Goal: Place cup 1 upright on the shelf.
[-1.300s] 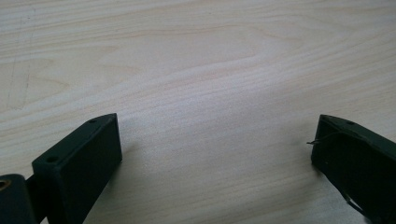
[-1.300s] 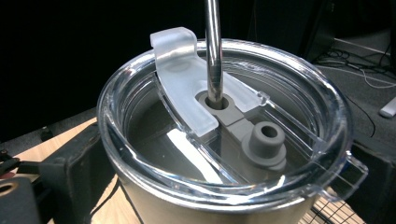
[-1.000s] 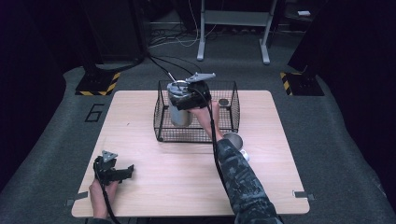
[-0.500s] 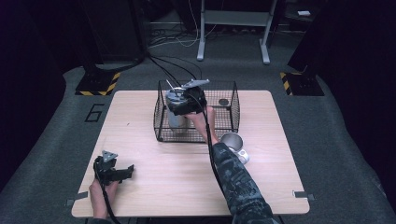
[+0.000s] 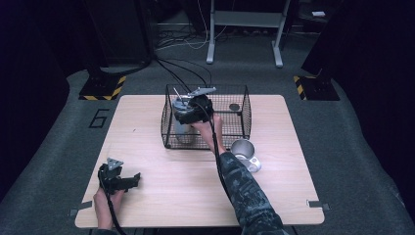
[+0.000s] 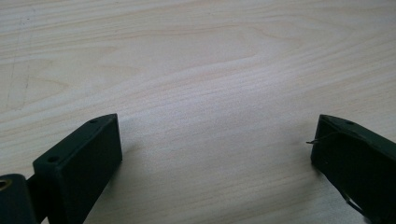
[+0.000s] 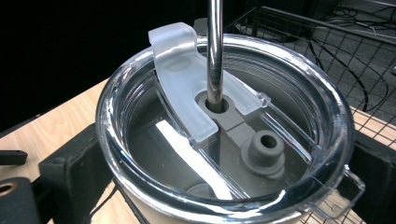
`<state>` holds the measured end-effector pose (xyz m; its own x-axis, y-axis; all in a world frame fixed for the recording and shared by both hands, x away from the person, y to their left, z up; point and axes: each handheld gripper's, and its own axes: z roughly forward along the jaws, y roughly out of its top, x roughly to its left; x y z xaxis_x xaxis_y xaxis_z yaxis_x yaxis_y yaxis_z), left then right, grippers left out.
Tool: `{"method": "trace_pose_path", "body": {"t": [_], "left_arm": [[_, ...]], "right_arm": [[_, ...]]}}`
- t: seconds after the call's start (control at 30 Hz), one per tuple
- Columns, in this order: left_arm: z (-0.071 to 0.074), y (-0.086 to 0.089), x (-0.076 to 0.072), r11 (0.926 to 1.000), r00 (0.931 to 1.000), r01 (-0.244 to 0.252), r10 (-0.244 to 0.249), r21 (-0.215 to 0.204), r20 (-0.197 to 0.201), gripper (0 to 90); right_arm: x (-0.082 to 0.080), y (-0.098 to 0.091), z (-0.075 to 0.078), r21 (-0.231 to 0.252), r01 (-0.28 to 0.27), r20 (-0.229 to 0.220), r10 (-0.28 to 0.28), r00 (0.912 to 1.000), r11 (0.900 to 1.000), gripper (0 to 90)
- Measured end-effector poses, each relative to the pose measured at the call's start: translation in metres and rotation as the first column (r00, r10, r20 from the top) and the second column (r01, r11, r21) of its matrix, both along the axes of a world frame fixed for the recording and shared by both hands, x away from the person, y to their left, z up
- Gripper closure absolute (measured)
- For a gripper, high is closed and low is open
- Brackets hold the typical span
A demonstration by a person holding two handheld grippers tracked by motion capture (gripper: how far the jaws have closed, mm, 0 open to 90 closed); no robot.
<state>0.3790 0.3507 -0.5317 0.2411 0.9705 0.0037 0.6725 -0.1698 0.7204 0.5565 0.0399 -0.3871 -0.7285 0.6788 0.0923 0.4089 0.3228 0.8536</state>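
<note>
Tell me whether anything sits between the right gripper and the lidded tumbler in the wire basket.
Nothing visible does. The right gripper has a jaw on either side of the tumbler, just under its clear lid, inside the wire basket; its metal straw rises clear.

The wire basket (image 5: pixel 235 105) stands on the table (image 5: pixel 293 147), toward its far edge, near centre. The lidded tumbler (image 5: pixel 183 128) sits inside the basket's left part. A metal cup (image 5: pixel 244 152) lies on the table just before the basket's right front corner. The left gripper (image 5: pixel 125 182) rests near the table's front left corner, well apart from the basket.
</note>
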Motion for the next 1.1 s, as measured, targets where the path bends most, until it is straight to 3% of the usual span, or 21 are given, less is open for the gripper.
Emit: {"method": "trace_pose_path", "body": {"t": [0.43, 0.9, 1.1], "left_arm": [[0.0, 0.0, 0.0, 1.0, 1.0, 0.001, -0.001, -0.001, 0.0, 1.9], [0.0, 0.0, 0.001, 1.0, 1.0, 0.0, 0.0, 0.004, 0.008, 1.9], [0.0, 0.0, 0.001, 1.0, 1.0, -0.001, 0.001, 0.002, 0.009, 1.9]], "right_arm": [[0.0, 0.007, -0.011, -0.039, 0.001, -0.024, -0.002, 0.9997, 0.9992, 3.4], [0.0, 0.006, -0.018, -0.063, 0.018, -0.009, -0.019, 0.9998, 0.9978, 3.3], [-0.004, 0.011, -0.016, -0.104, 0.009, 0.001, -0.009, 1.0, 0.9946, 3.0]]}}
